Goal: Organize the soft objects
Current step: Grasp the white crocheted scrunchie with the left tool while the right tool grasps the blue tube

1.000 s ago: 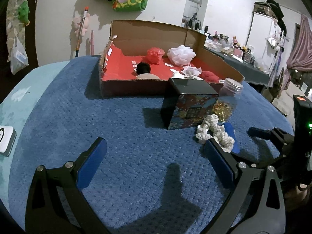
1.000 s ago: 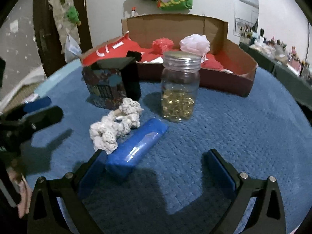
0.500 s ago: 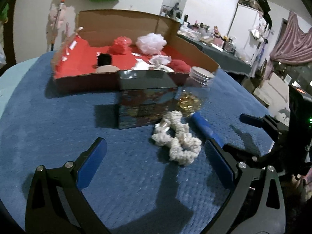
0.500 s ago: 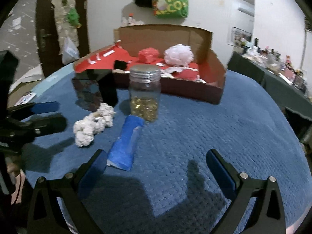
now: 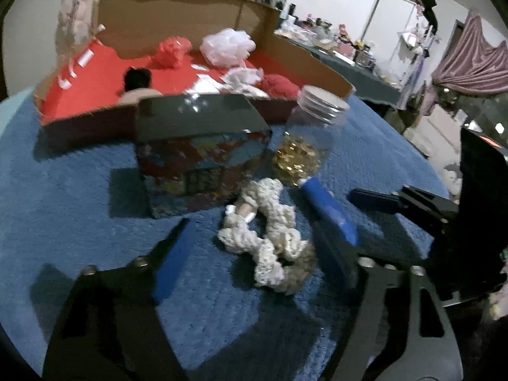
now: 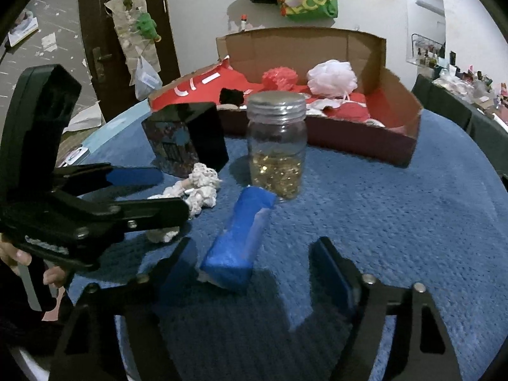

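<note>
A white knitted scrunchie (image 5: 266,235) lies on the blue cloth, also in the right wrist view (image 6: 193,193). My left gripper (image 5: 254,254) is open with its fingers on either side of the scrunchie, apart from it. A blue soft packet (image 6: 238,238) lies beside it, also in the left wrist view (image 5: 330,212). My right gripper (image 6: 250,270) is open, its fingers around the packet's near end. A cardboard box with a red lining (image 6: 409,120) holds a red pouf (image 6: 279,76), a white pouf (image 6: 331,77) and other soft things.
A glass jar of gold bits (image 6: 276,146) and a dark printed box (image 6: 187,139) stand between the grippers and the cardboard box. The left gripper's body (image 6: 79,209) is close on the right gripper's left. The blue cloth (image 6: 397,222) covers a round table.
My left gripper has moved forward and now straddles the scrunchie, its fingers closer together. My right gripper has moved up to the blue packet, fingers narrower too.
</note>
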Motion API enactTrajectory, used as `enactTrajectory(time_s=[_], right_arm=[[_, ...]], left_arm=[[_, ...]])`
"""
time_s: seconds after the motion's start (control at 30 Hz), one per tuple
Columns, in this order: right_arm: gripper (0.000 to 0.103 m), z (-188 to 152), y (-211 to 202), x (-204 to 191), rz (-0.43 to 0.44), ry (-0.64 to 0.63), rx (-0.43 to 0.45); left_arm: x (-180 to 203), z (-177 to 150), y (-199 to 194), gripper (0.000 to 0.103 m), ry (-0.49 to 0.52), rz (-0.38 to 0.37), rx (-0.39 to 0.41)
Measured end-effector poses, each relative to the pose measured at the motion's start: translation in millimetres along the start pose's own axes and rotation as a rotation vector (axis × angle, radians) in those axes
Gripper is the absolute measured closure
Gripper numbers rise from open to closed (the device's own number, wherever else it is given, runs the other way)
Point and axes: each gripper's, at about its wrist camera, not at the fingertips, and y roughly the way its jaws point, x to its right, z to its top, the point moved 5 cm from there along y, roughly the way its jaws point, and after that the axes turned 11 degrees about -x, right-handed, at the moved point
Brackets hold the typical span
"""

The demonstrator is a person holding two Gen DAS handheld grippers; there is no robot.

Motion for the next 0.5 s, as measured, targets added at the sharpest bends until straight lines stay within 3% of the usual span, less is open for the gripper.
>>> enactTrajectory(time_s=[0.03,0.1,0.13,0.17,0.27,0.5], right_arm=[[0.031,0.6,1.6,-1.1,-0.002,-0.005,0.004],[0.047,0.7,2.7,-3.9,-0.003,-0.022,0.01],[0.065,0.2,2.9,-5.6,0.011,-0.03,0.011],[0.069,-0.6,1.9,-6.8,0.028,-0.033,0.016],[0.074,-2.2,-4.4,-7.7,0.013,-0.045,0.04],[0.075,2.8,-24.8,-8.7,0.019,-0.034,0.096]], left_arm=[[0.2,-0.1,3.0,0.044,-0.001,-0.02,-0.011],[2.8,-0.6,4.8,0.063,0.011,-0.05,-0.013],[4.7,-0.9,5.1,0.065,0.02,-0.064,-0.016],[7.1,-1.9,5.9,0.068,0.029,-0.083,-0.023],[10.7,-5.1,2.7,0.072,0.056,-0.07,-0.016],[10.1,-7.2,-15.0,0.079,0.082,-0.043,0.015]])
